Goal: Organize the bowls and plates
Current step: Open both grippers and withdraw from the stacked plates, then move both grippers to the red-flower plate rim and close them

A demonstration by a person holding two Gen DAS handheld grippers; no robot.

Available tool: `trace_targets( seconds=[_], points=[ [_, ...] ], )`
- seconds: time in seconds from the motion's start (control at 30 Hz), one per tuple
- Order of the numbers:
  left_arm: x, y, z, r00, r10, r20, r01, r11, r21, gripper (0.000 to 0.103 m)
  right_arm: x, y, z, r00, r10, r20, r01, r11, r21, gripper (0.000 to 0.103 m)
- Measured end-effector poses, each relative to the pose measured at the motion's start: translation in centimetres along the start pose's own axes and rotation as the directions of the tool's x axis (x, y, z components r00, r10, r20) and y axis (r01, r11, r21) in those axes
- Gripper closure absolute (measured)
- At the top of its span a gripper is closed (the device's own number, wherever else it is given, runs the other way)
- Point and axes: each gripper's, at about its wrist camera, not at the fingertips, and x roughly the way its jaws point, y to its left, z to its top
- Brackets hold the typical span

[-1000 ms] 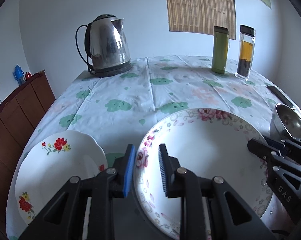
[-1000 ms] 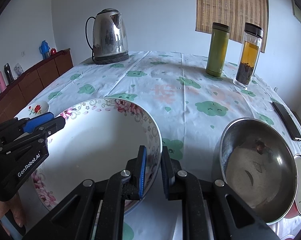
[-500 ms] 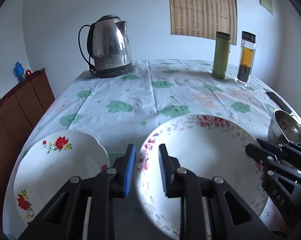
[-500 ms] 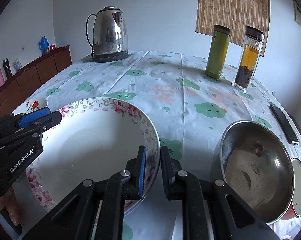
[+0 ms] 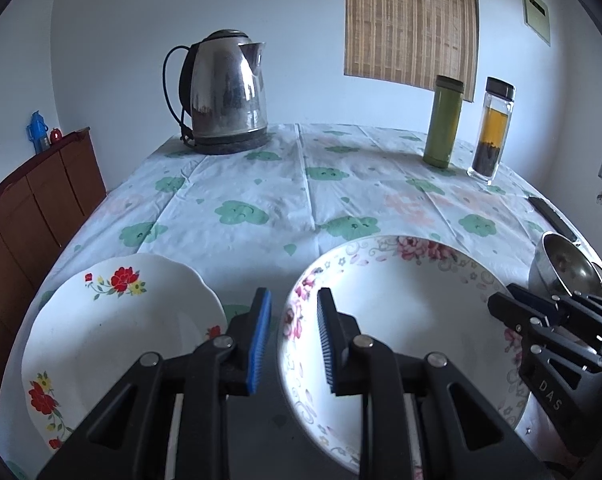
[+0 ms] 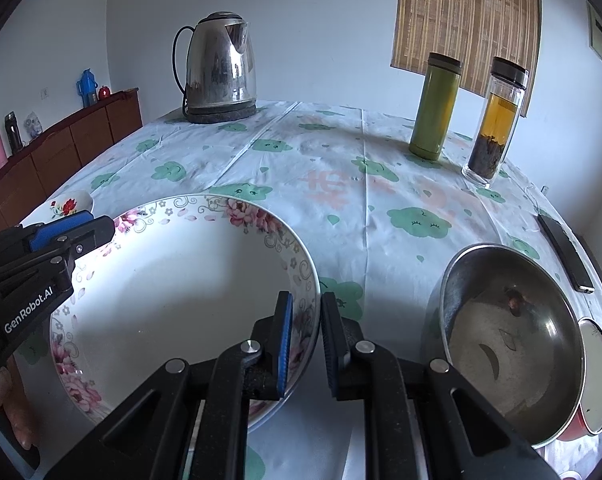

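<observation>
Cloud-print tablecloth [image 5: 261, 184], white bowl [image 6: 189, 280], pink-flowered rim

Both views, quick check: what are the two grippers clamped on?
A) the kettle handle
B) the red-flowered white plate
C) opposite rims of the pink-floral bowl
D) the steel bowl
C: the left gripper straddles the pink-floral bowl at its left rim, and the right gripper pinches its right rim.
</observation>
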Motion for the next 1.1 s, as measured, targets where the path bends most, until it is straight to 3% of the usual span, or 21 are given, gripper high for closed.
trace_targets(
  seconds=[0.13,0.27,0.3,0.37,0.43,0.47,0.5,0.57,0.7,0.83,0.93,1.03,1.1],
  points=[
    [0.0,0.1,0.0,1.000,-0.002,0.000,0.002,1.000,-0.004,0.081,-0.9,1.0,0.0,0.998,-0.051,0.046,0.054,0.997,-0.054,0.087],
    [0.0,0.2,0.0,1.000,-0.002,0.001,0.002,1.000,-0.006,0.081,-0.8,0.4,0.1,0.998,-0.031,0.047,0.033,0.999,-0.038,0.087],
    [-0.1,0.2,0.0,1.000,0.001,0.004,-0.001,1.000,-0.008,0.080,-0.8,0.4,0.1,0.998,-0.029,0.049,0.031,0.999,-0.036,0.087],
    [-0.4,0.4,-0.1,1.000,0.007,0.015,-0.007,1.000,-0.019,0.064,-1.0,0.2,0.0,0.998,-0.018,0.054,0.019,0.999,-0.029,0.086],
    [-0.8,0.7,-0.2,0.999,0.013,0.035,-0.011,0.999,-0.033,0.051,-1.1,0.1,0.0,0.998,0.010,0.061,-0.009,1.000,-0.027,0.078],
    [-1.0,0.8,-0.2,0.999,0.017,0.041,-0.015,0.999,-0.038,0.046,-1.2,0.2,0.0,0.998,0.015,0.067,-0.013,1.000,-0.029,0.067],
    [-1.1,0.9,-0.2,0.999,0.022,0.046,-0.020,0.999,-0.043,0.044,-1.4,0.3,-0.1,0.997,0.013,0.077,-0.011,0.999,-0.031,0.049],
    [-1.2,1.2,-0.2,0.999,0.023,0.047,-0.020,0.999,-0.049,0.043,-2.0,0.5,-0.2,0.994,0.015,0.107,-0.011,0.999,-0.038,0.033],
    [-1.2,1.4,-0.3,0.999,0.030,0.042,-0.028,0.998,-0.051,0.042,-2.6,0.7,-0.2,0.990,0.008,0.138,-0.002,0.999,-0.043,0.033],
    [-1.3,1.2,-0.3,0.998,0.044,0.037,-0.042,0.999,-0.035,0.029,-2.7,0.6,-0.2,0.989,0.016,0.145,-0.010,0.999,-0.041,0.033],
    [-1.9,1.4,-0.2,0.998,0.048,0.046,-0.047,0.998,-0.029,0.027,-2.9,0.9,-0.3,0.988,0.018,0.156,-0.010,0.998,-0.055,0.033],
    [-2.6,1.8,0.1,0.997,0.059,0.049,-0.058,0.998,-0.018,0.007,-3.2,1.3,-0.4,0.985,0.018,0.174,-0.006,0.997,-0.071,0.033],
    [-3.3,2.3,0.3,0.995,0.077,0.070,-0.077,0.997,-0.004,0.003,-3.3,1.6,-0.3,0.983,0.038,0.179,-0.024,0.997,-0.079,0.033]
  ],
)
